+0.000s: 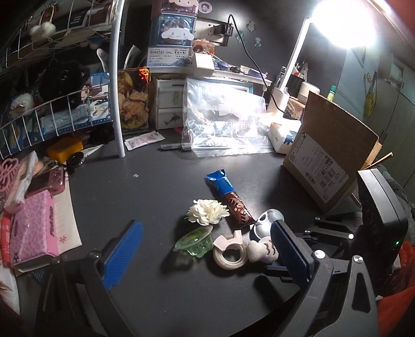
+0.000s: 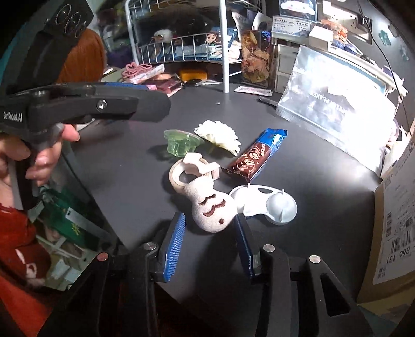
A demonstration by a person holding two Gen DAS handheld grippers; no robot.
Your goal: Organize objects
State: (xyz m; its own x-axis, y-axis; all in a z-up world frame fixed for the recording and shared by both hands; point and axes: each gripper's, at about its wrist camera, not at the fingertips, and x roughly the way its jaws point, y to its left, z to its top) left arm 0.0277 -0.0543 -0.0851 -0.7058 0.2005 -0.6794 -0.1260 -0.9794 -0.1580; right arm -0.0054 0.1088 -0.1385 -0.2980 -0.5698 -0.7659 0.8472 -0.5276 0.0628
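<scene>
Evidently barely begun: candy bar point(image 2: 255, 158), white flower point(image 2: 220, 137), jelly cup point(image 2: 181, 144), tape roll point(image 2: 185, 172), plush toy point(image 2: 211, 207) and white plastic case point(image 2: 264, 203) all loose in a cluster mid-tabletop point(image 2: 311, 181). Right gripper point(image 2: 210, 243): jaws half-narrowed either side of the plush toy, apparently not pressing. Left gripper point(image 1: 207, 256): jaws wide, holding nothing, above the cluster.

A lit lamp point(image 1: 337, 20) stands behind the dark tabletop point(image 1: 155, 181). A wire rack point(image 1: 52, 111) holds cards at left; a pink tissue pack point(image 1: 33, 230) lies below it.
</scene>
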